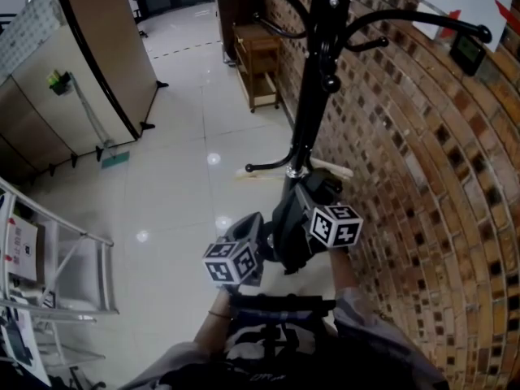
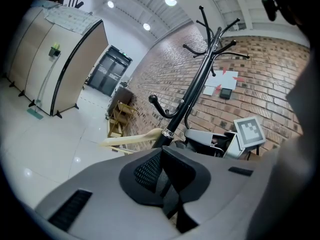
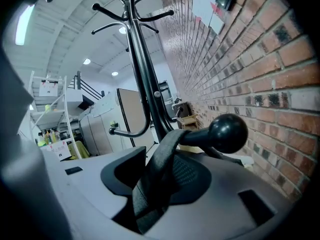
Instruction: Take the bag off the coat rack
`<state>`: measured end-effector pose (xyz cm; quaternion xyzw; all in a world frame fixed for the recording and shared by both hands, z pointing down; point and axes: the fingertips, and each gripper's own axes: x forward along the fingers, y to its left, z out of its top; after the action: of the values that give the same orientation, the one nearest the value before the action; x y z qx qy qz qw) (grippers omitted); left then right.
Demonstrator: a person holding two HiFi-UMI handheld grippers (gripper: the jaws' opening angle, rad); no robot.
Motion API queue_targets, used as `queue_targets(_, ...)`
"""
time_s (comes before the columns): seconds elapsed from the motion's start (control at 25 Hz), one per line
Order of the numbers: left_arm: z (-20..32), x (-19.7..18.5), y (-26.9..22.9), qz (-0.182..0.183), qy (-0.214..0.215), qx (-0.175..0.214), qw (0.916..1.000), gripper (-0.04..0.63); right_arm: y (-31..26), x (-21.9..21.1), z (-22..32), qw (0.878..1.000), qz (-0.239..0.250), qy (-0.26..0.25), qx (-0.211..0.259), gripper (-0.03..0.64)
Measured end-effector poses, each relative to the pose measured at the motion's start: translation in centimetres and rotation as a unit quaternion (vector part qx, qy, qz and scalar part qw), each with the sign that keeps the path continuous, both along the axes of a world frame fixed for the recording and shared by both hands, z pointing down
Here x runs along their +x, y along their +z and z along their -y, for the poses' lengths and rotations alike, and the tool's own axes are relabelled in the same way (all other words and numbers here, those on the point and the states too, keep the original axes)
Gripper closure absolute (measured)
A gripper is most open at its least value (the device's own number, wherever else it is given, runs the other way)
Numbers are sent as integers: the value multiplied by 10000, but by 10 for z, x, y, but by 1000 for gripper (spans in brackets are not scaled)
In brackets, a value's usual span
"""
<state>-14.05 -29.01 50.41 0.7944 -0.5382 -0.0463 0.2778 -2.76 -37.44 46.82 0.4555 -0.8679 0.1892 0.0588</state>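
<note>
Right gripper view: we see the right gripper (image 3: 159, 156) with its jaws standing wide apart. A dark bag strap (image 3: 154, 189) runs up between them, with a gap showing on one side of it.
Left gripper view: we find the left gripper (image 2: 161, 156) with its jaws closed together and nothing between them.
Bag: in the head view we see the black bag (image 1: 286, 232) by the pole of the coat rack (image 1: 323, 71), between the two grippers.
Hook: we see the strap looped over a ball-tipped hook (image 3: 227, 132) of the rack.
Rack: it stands upright, just beside the brick wall (image 1: 422, 185).
Beyond: we see a wooden shelf cart (image 1: 258, 65) against the same wall, on the tiled floor (image 1: 179, 169).
</note>
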Motion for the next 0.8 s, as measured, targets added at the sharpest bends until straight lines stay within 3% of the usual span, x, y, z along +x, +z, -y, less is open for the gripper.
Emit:
queue_targets(0.16,3,-1,0,24,-38,-18,10000,588,-4,-2,-3,9994,320,-137,10,516)
queue_targets(0.4,8,3,0,47,-20,-24,10000,588,-19,5,-11,9861,1625,-299,-171,569)
queue_targets(0.68,16,10,-5,34,57,22,10000,588,-42,21,-30,9709,2370,-174,-311,574)
queue_targets(0.8,17,15,-7,46,112,45,9999,588,-47,28,-34,9690,2440,6,-394,574)
